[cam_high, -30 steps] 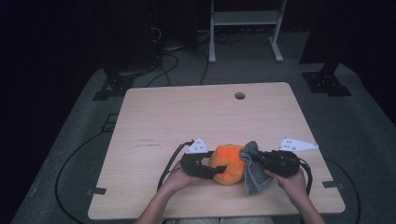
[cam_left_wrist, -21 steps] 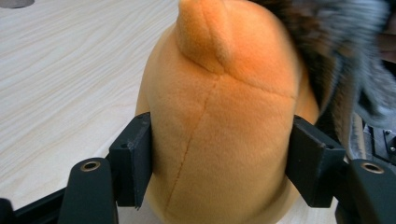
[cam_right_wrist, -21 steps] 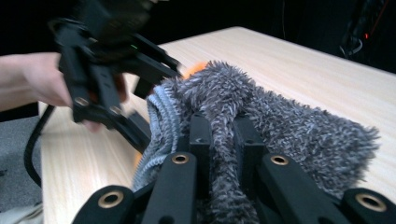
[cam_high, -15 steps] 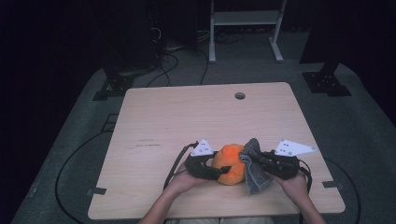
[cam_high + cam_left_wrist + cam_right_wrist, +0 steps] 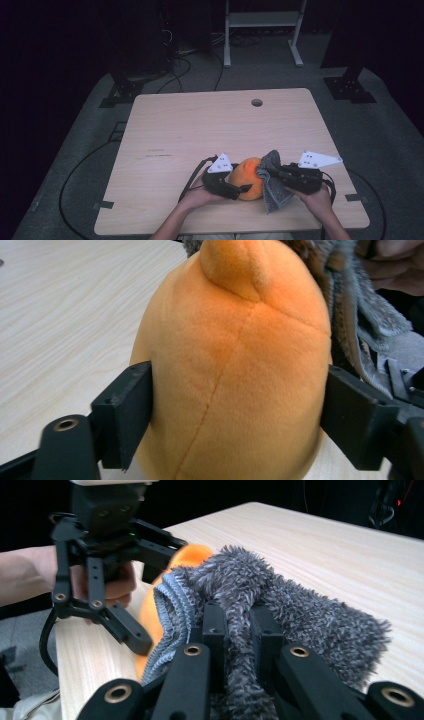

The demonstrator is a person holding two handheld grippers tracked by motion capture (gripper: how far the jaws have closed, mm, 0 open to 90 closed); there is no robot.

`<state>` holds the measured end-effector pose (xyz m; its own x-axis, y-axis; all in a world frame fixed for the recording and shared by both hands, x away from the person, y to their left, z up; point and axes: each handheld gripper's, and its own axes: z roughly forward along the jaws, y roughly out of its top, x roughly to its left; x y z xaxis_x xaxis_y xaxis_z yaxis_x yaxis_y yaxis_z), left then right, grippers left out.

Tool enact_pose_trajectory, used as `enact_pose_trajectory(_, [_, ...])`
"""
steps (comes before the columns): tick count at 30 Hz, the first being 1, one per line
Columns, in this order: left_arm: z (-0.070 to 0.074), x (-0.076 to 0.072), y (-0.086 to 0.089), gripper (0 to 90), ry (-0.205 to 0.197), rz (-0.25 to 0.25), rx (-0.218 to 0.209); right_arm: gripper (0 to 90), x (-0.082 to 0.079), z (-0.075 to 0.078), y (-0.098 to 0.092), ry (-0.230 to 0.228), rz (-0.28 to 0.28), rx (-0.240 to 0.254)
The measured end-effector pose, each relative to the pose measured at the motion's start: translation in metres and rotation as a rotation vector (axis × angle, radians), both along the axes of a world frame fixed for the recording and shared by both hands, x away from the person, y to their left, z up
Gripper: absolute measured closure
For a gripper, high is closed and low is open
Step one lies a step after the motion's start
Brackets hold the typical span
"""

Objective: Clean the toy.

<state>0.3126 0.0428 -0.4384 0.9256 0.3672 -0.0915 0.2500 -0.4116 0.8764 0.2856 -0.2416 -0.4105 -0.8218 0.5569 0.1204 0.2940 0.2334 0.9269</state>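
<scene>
On the near part of the table [image 5: 200, 130], the left tool [image 5: 243, 189] reaches in from the left around an orange plush [image 5: 248, 177]. Its jaws have just been opening: a second ago they sat tighter on the toy, and now in the left gripper view they stand wider, one on each side of the plush [image 5: 235, 370], at its sides but hardly squeezing it. I judge that the left hold is being let go or reset, so the toy now rests mostly on the table.

The plush itself has stayed where it was, near the table's near edge, between the two hands.

Just right of it, a grey cloth [image 5: 272, 180] lies against the plush's right side and hangs down to the table. The right tool [image 5: 265, 172] is clamped narrow on a fold of that cloth [image 5: 280, 610], as before. With the left grip loosened, wiping the toy with the cloth could push it about, so it probably needs steadying again first.
</scene>
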Motion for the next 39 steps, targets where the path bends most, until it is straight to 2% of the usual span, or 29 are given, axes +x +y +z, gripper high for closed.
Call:
enact_pose_trajectory(3, [0.0,-0.001,0.0,22.9,-0.003,-0.005,0.001,80.3,0.008,-0.005,-0.01,0.033,-0.044,-0.023])
enact_pose_trajectory(5, [0.0,-0.004,-0.001,24.6,-0.033,-0.039,0.018,80.4,0.01,-0.004,-0.015,0.04,-0.078,-0.024])
enact_pose_trajectory(7, [-0.001,-0.01,-0.006,25.9,-0.081,-0.089,0.039,80.4,0.008,0.004,-0.015,0.015,-0.062,0.015])
enact_pose_trajectory(9, [-0.002,-0.016,-0.012,25.9,-0.126,-0.116,0.064,80.5,0.005,0.011,-0.009,-0.013,-0.035,0.022])
enact_pose_trajectory(10, [0.001,-0.016,-0.013,25.0,-0.136,-0.124,0.085,80.5,0.004,0.013,-0.004,-0.019,-0.025,0.006])
enact_pose_trajectory(11, [0.002,-0.016,-0.013,21.3,-0.13,-0.128,0.088,80.4,0.003,0.011,0.001,-0.018,-0.018,-0.025])
enact_pose_trajectory(12, [0.003,-0.014,-0.012,17.4,-0.12,-0.126,0.093,80.4,0.004,0.008,0.003,-0.005,-0.01,-0.025])
enact_pose_trajectory(14, [0.001,-0.012,-0.011,12.4,-0.118,-0.122,0.087,80.4,0.004,0.003,0.004,0.025,-0.001,0.007])
enact_pose_trajectory(17, [-0.002,-0.017,-0.012,19.9,-0.166,-0.129,0.095,80.2,0.003,0.003,0.004,0.018,0.002,-0.007])
enact_pose_trajectory(20, [0.0,-0.016,-0.012,22.6,-0.162,-0.124,0.099,80.3,0.006,0.0,-0.004,0.037,-0.018,-0.016])
enact_pose_trajectory(23, [-0.001,-0.016,-0.01,22.6,-0.155,-0.125,0.089,80.3,0.013,-0.007,-0.017,0.069,-0.076,-0.048])
enact_pose_trajectory(26, [-0.006,-0.015,-0.005,22.6,-0.153,-0.126,0.05,80.5,0.018,-0.013,-0.03,0.108,-0.104,-0.022])
enact_pose_trajectory(29, [-0.007,-0.015,-0.005,23.1,-0.151,-0.126,0.043,80.6,0.01,-0.003,-0.027,0.056,-0.092,0.018])
enact_pose_trajectory(31, [-0.007,-0.016,-0.006,23.3,-0.154,-0.123,0.049,80.6,0.002,0.009,-0.017,-0.008,-0.055,0.038])
enact_pose_trajectory(32, [-0.006,-0.016,-0.007,23.3,-0.156,-0.124,0.052,80.6,0.001,0.011,-0.013,-0.017,-0.04,0.031])
enact_pose_trajectory(34, [-0.006,-0.016,-0.006,23.3,-0.152,-0.123,0.058,80.6,0.001,0.009,-0.005,-0.021,-0.02,-0.026])
enact_pose_trajectory(35, [-0.006,-0.016,-0.005,23.3,-0.147,-0.123,0.059,80.6,0.003,0.005,-0.003,-0.007,-0.019,-0.054])
enact_pose_trajectory(36, [-0.006,-0.016,-0.005,23.3,-0.138,-0.119,0.058,80.6,0.005,0.0,-0.005,0.018,-0.019,-0.052])
enact_pose_trajectory(37, [-0.006,-0.015,-0.005,23.3,-0.126,-0.116,0.053,80.6,0.01,-0.005,-0.011,0.048,-0.037,-0.029])
enact_pose_trajectory(39, [-0.006,-0.013,-0.004,23.2,-0.106,-0.112,0.044,80.6,0.014,-0.009,-0.019,0.068,-0.082,-0.058])
